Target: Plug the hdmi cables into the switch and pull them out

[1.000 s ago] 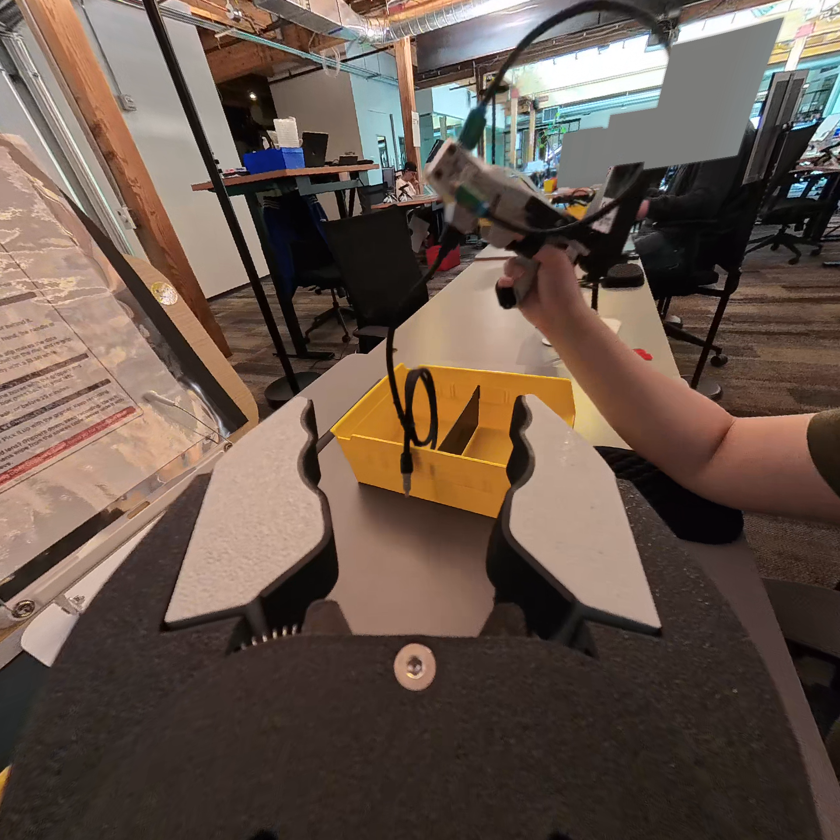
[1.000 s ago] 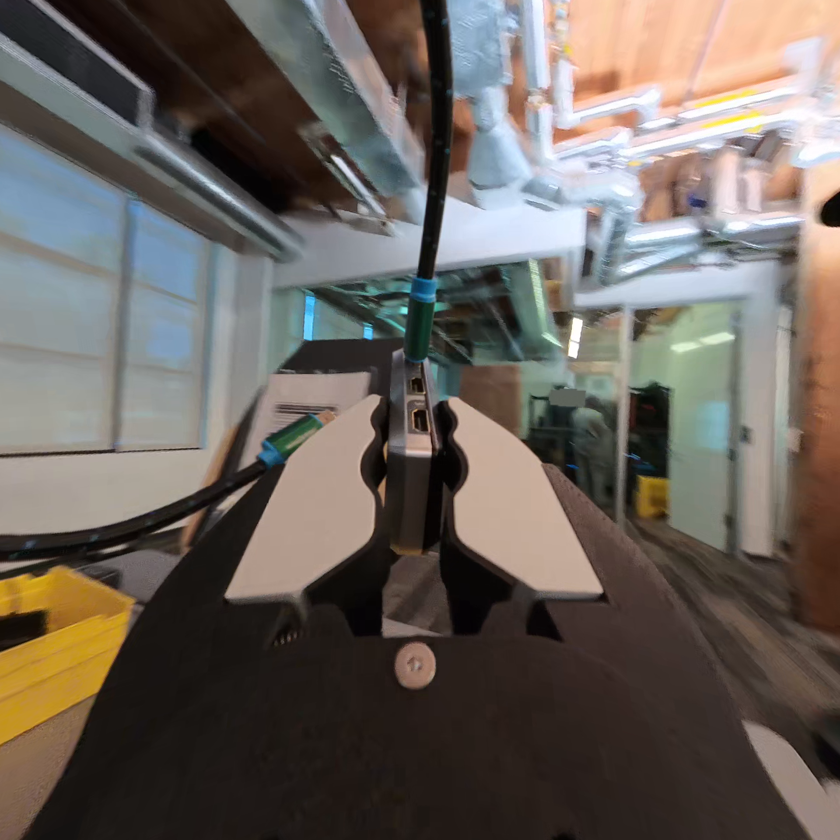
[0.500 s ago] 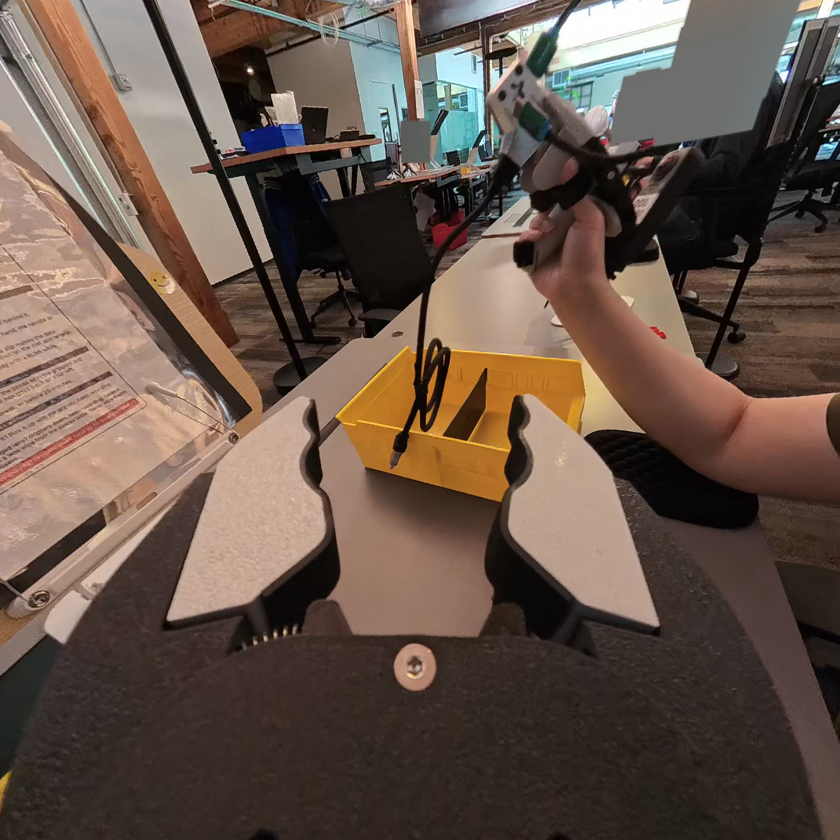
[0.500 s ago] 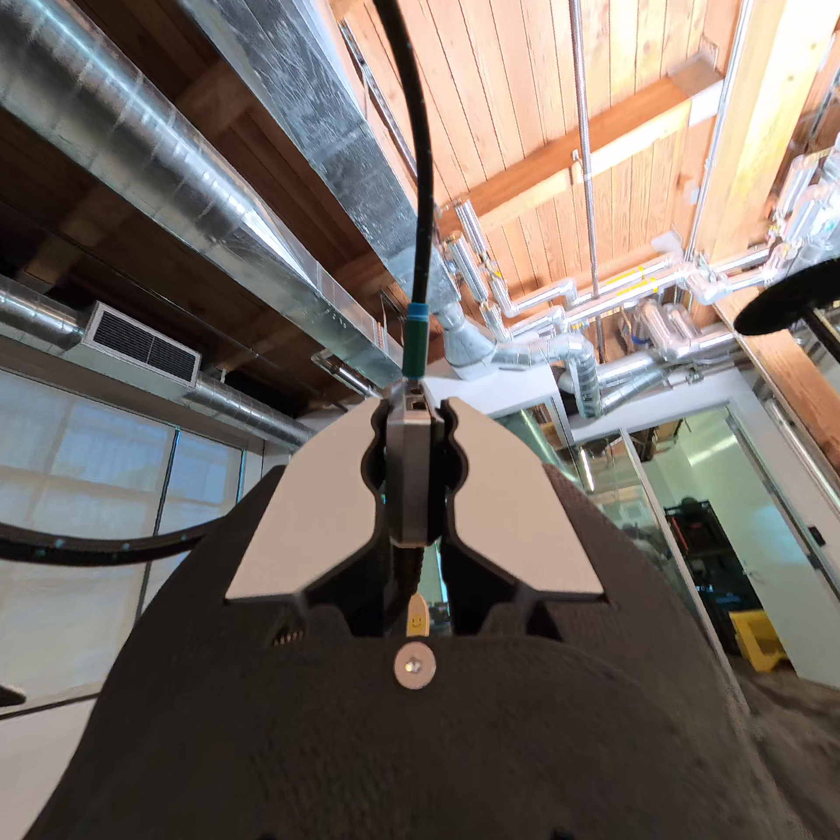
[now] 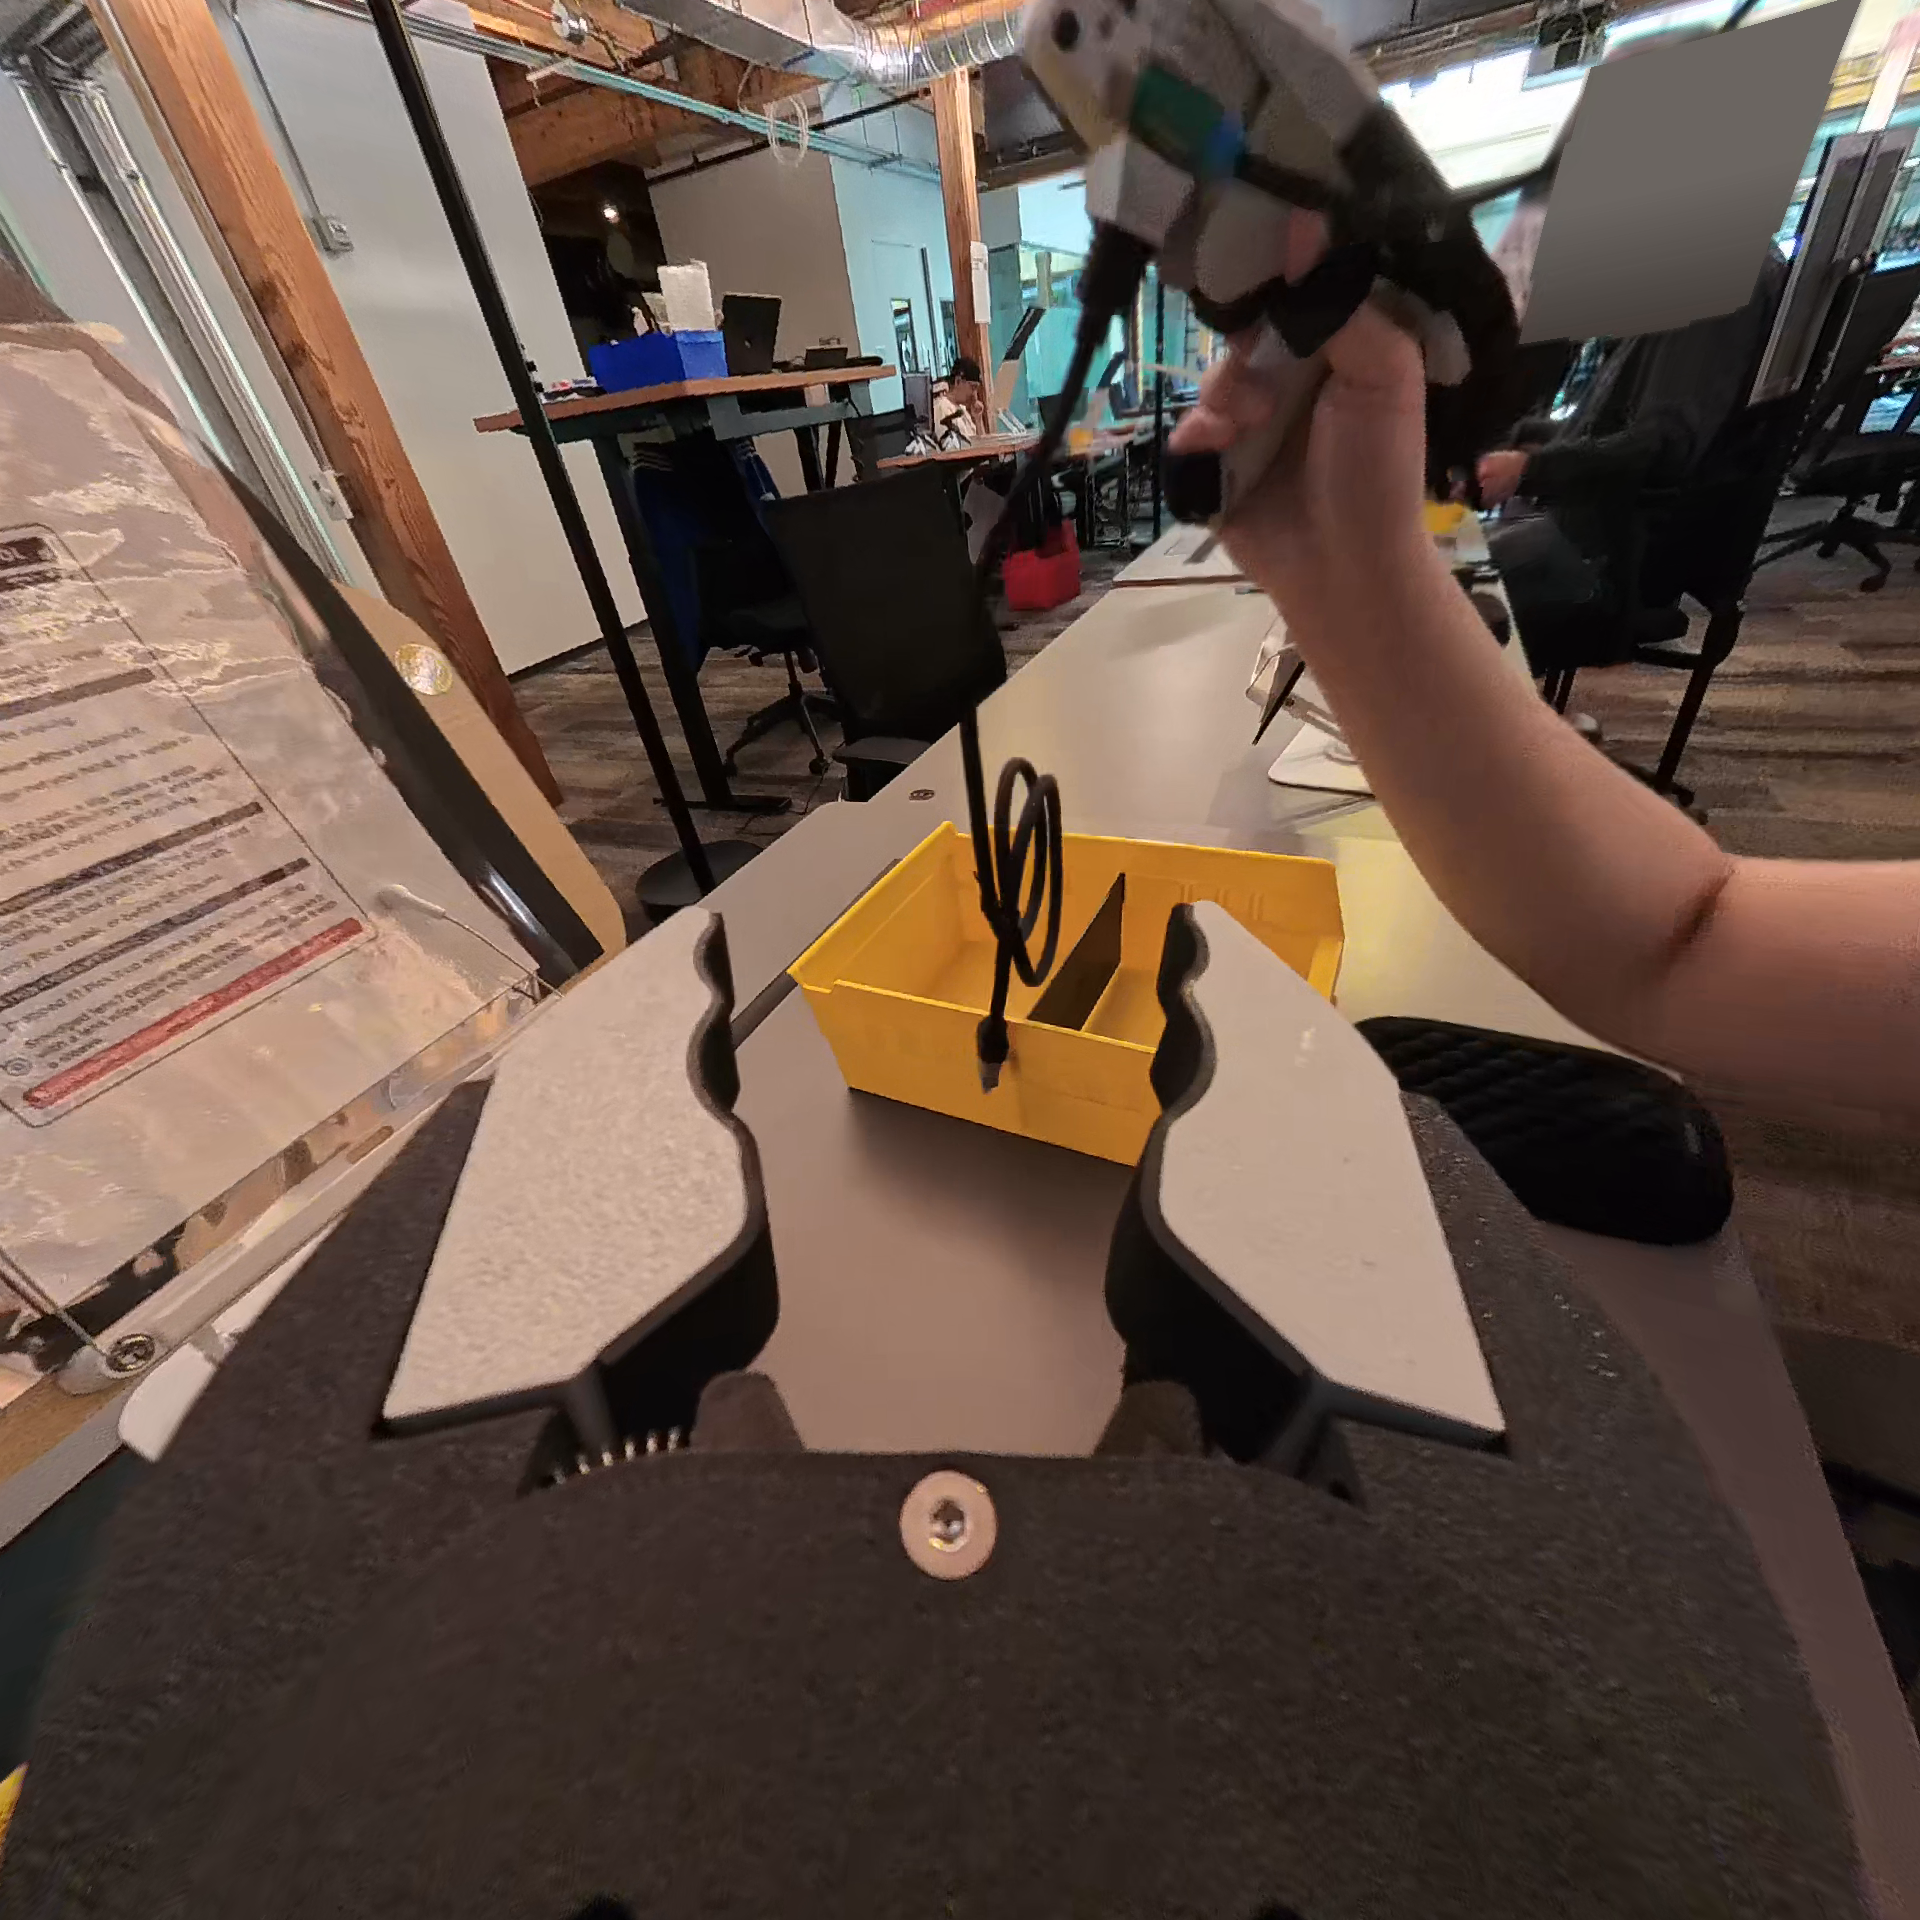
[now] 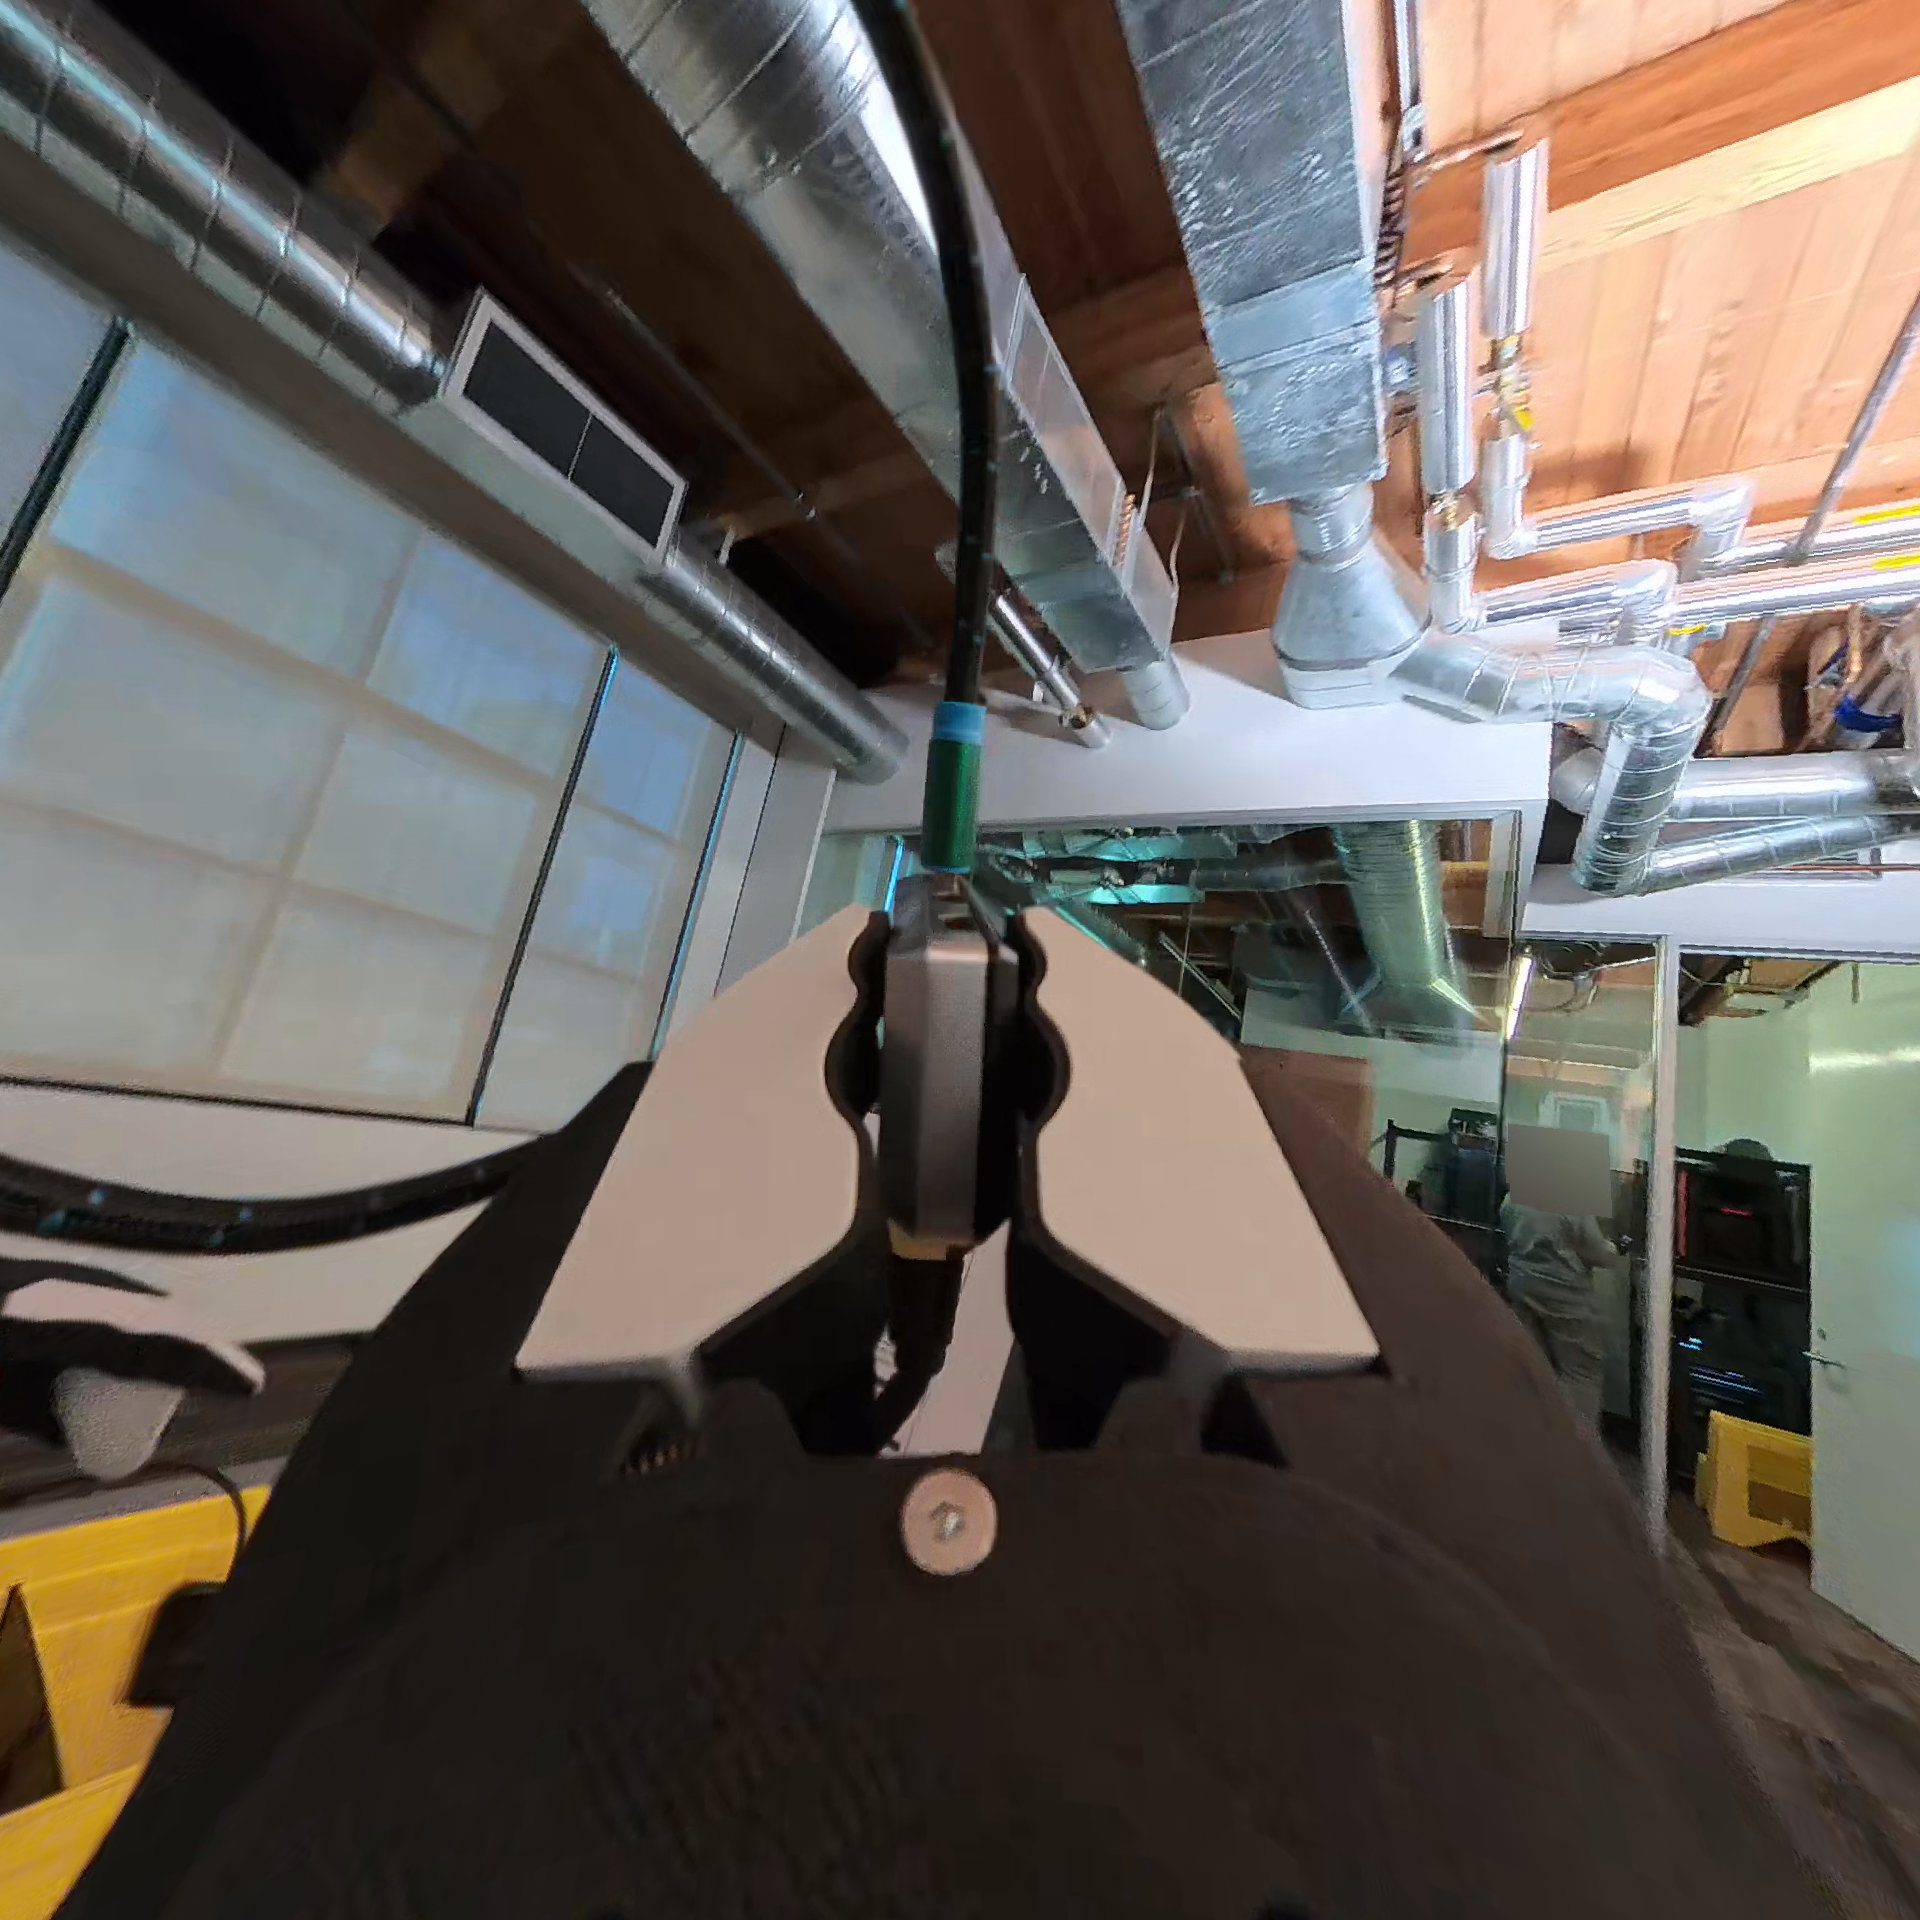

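Observation:
My right gripper (image 6: 951, 935) is shut on the grey HDMI switch (image 6: 933, 1081), held high and tilted up toward the ceiling. A black cable with a green plug (image 6: 948, 805) is plugged into the switch's far end. In the left wrist view the right gripper (image 5: 1164, 125) is raised at the top, above the table. A thin black cable (image 5: 1013, 883) hangs from it in a loop, its free end dangling in front of the yellow bin (image 5: 1049, 997). My left gripper (image 5: 951, 1049) is open and empty, low over the grey table (image 5: 935, 1247).
A black padded rest (image 5: 1548, 1122) lies right of the bin under the person's forearm (image 5: 1507, 790). A clear sign stand (image 5: 208, 935) leans at the left. Chairs, desks and seated people fill the background. The bin's corner shows in the right wrist view (image 6: 83, 1621). Across from one pair of fingers to the other is roughly 30 centimeters.
The right gripper lifted the switch higher and nearer to the left camera; the dangling cable swung over the bin's front. The right view tilted up to the ceiling, then partly back down. The left gripper stayed open.

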Tool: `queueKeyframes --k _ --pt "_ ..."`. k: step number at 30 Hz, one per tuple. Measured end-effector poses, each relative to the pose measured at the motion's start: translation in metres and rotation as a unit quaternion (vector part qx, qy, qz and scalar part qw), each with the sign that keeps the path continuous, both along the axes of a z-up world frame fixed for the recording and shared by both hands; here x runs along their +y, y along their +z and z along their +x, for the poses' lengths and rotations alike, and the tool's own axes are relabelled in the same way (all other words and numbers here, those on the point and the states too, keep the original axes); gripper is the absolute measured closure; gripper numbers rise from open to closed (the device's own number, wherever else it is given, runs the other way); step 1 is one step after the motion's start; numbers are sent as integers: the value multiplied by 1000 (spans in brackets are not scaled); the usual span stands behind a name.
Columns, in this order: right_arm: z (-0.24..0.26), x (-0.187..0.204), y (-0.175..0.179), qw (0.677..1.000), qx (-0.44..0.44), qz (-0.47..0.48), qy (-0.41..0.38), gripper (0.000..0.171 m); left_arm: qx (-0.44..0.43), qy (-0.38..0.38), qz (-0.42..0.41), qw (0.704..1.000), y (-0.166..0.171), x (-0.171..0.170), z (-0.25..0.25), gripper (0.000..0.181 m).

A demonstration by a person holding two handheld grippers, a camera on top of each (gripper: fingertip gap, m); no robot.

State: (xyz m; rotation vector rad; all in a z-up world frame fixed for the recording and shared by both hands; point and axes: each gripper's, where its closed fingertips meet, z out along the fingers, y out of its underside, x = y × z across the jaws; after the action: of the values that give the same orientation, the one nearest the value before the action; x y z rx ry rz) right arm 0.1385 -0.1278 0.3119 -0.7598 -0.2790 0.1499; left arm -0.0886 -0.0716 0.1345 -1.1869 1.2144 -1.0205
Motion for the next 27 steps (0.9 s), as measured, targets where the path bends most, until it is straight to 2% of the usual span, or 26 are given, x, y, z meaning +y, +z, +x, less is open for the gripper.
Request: queueKeyframes --k 6,9,11,14,17,19,21,27 --pt "-2 21 55 998 -43 -20 -49 150 -6 7 10 1000 7 0 -8 102" --pt "13 31 56 995 -51 -49 -74 150 -13 6 13 1000 11 -2 -12 102" --pt "24 42 42 991 -68 -80 -88 150 -17 5 15 1000 14 -4 -14 102" --pt "35 68 -4 977 -83 -184 -67 149 -25 3 18 1000 19 -8 -19 102" --pt "39 93 -65 948 -135 -285 -52 150 -33 0 18 999 22 -9 -23 102" --pt "44 107 -105 923 -135 -360 -29 150 -37 0 16 999 23 -8 -25 103" --pt "44 115 -144 892 -127 -433 13 150 -38 -1 14 999 24 -8 -26 103" --pt "67 122 -252 790 -98 -604 50 150 -33 -2 16 999 21 -7 -25 104"
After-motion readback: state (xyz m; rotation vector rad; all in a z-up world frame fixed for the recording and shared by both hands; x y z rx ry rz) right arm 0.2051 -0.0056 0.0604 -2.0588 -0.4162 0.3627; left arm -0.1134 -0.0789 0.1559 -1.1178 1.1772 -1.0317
